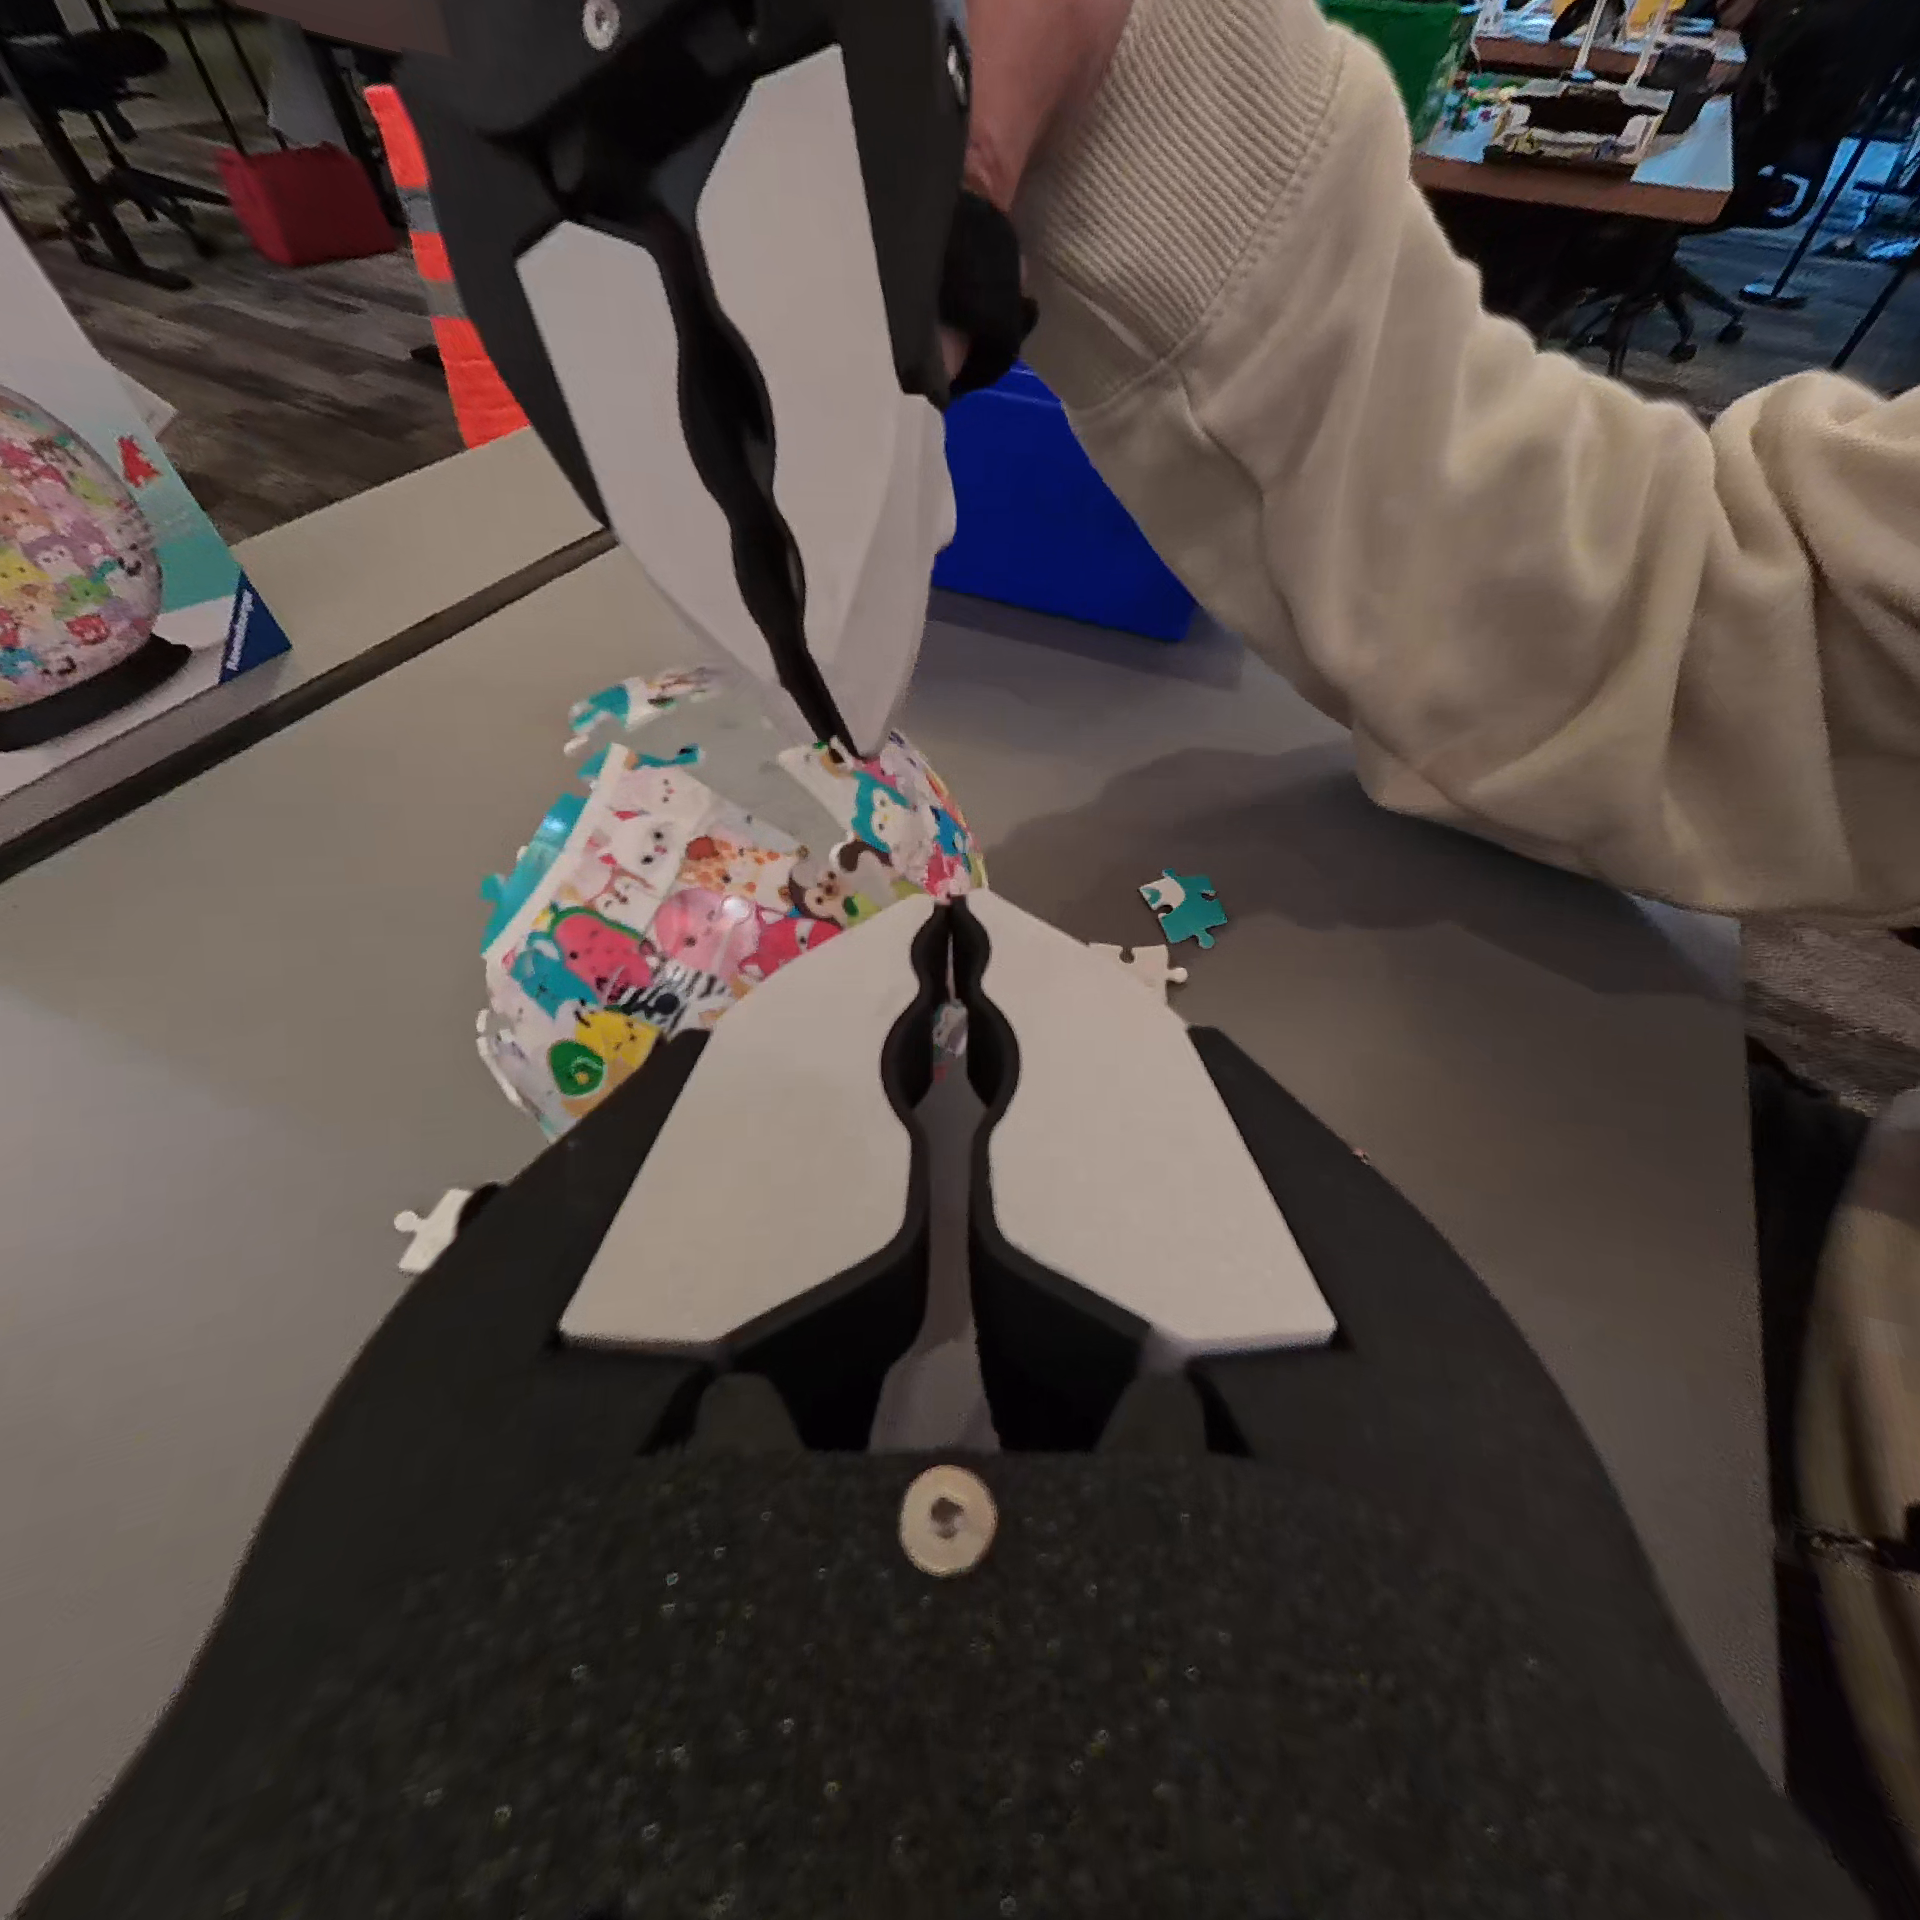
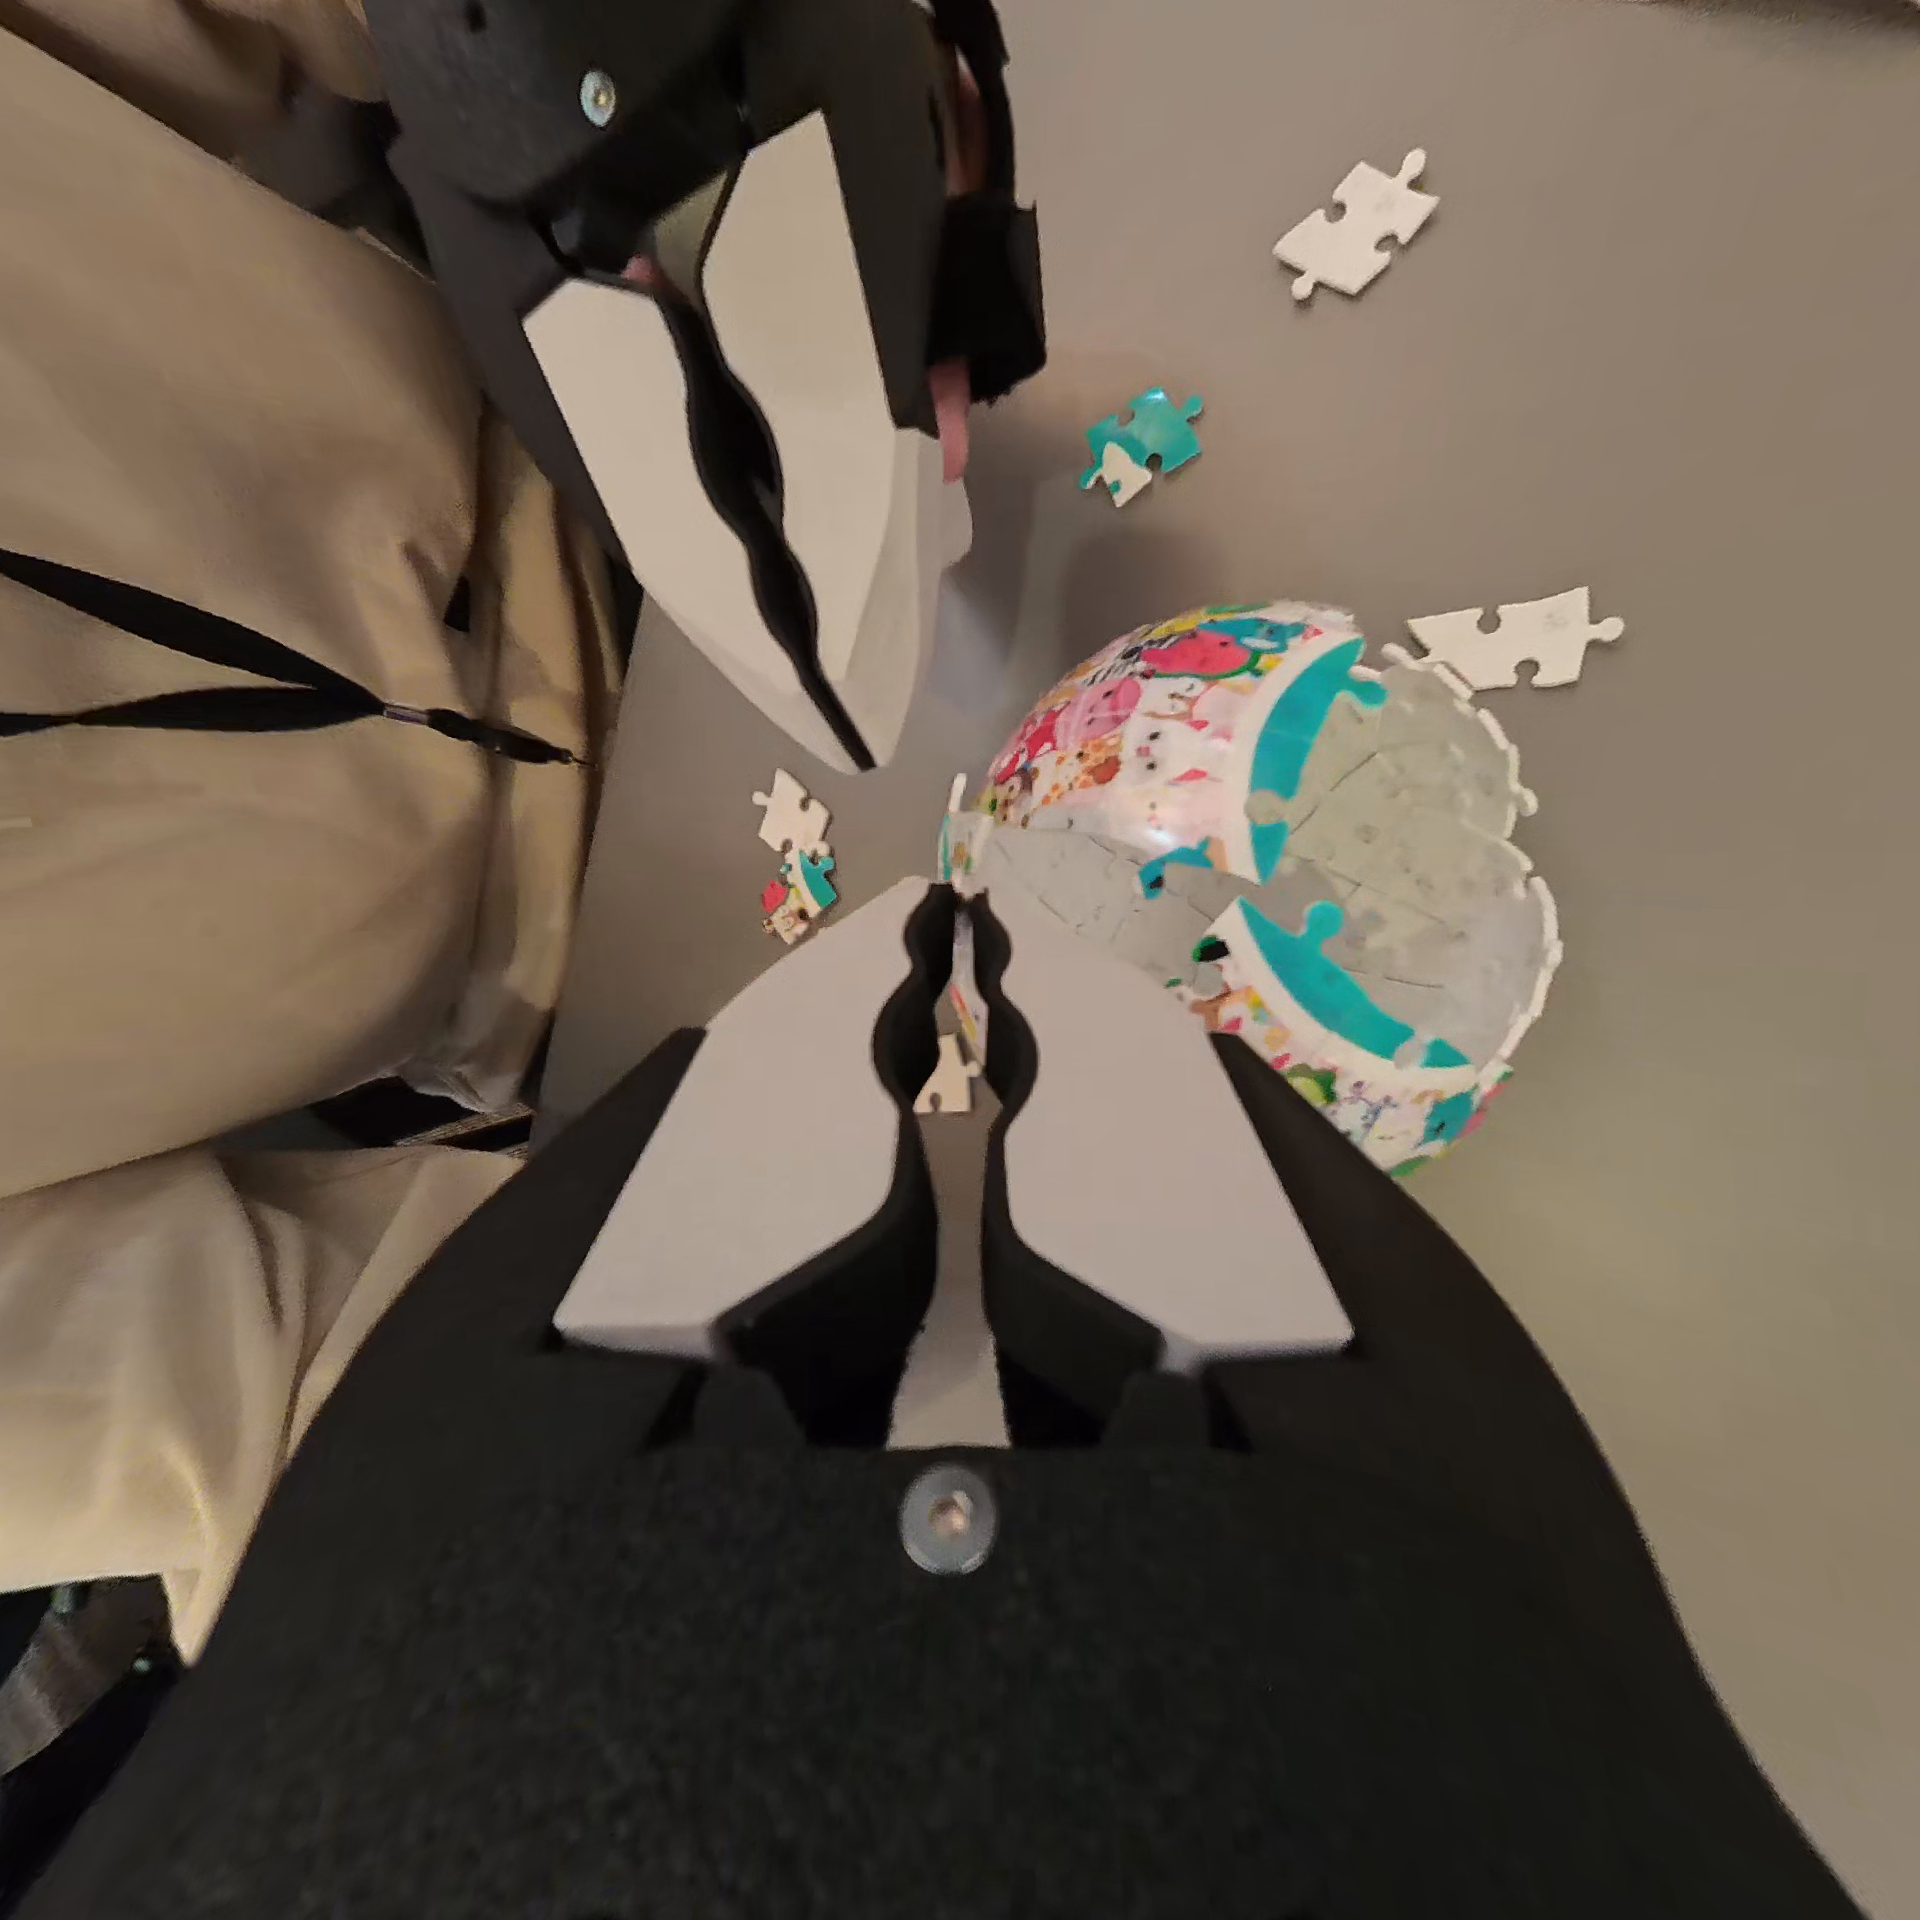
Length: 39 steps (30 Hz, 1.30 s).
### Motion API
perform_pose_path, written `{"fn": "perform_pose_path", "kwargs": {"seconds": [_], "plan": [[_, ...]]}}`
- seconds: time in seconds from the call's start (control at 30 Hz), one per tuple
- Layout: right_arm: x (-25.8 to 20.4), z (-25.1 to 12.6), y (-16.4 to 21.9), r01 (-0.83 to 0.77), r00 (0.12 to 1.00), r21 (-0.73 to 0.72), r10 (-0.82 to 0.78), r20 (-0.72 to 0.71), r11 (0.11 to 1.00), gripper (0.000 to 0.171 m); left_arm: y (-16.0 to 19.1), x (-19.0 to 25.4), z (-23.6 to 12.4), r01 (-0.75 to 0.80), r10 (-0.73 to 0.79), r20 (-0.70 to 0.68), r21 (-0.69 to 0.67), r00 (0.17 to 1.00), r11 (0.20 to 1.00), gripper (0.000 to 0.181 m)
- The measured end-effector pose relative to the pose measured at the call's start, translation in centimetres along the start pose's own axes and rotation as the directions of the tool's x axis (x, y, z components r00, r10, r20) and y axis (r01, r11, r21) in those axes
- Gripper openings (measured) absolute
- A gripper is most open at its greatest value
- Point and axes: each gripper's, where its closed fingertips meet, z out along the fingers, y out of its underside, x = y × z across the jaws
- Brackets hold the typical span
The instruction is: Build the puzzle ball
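Grey flat worktop (image 1: 260, 1039) carries everything. Partly built puzzle ball (image 1: 717, 914), a colourful cartoon-printed plastic shell with grey inside and open gaps, sits mid-worktop.

Left hand-held gripper (image 1: 951, 914), black body with white finger pads: fingers closed to a thin slit, tips at the ball's near rim; whether it pinches the shell or only touches it, can't tell. In the right wrist view this gripper (image 2: 860, 764) looks shut, tip apart from the ball.

Right hand-held gripper (image 2: 961, 894): fingers near-closed, tips clamped on the top edge of the shell (image 2: 1247, 852); in the left view it (image 1: 836, 740) comes down from above.

Puzzle box (image 1: 94, 582) with ball picture stands far left; it bears print.

Loose pieces: teal one (image 1: 1184, 906), white blanks (image 2: 1356, 223), (image 2: 1517, 636).
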Motion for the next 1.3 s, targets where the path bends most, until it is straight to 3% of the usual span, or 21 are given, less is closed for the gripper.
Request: {"fn": "perform_pose_path", "kwargs": {"seconds": [0.2,0.57,0.97,1.3], "plan": [[0.4,0.0,0.2,0.035,0.997,-0.034,-0.038,-0.063,0.999,0.004,-0.1,-0.1,1.0,-0.079,0.080,0.031,-0.038,0.996,0.996,0.000],[0.9,-0.2,0.4,0.019,0.993,-0.052,-0.025,-0.113,0.998,0.004,-0.6,-0.3,1.5,-0.058,0.059,0.013,-0.027,0.998,0.998,0.000],[1.2,-0.2,0.5,0.027,0.990,-0.057,-0.035,-0.139,0.998,0.005,0.2,-0.5,2.4,-0.146,0.154,0.071,-0.108,0.985,0.983,0.000],[1.5,-0.2,0.5,0.039,0.987,-0.051,-0.046,-0.156,0.998,0.006,0.1,-0.7,2.2,-0.128,0.134,0.072,-0.079,0.988,0.989,0.000]]}}
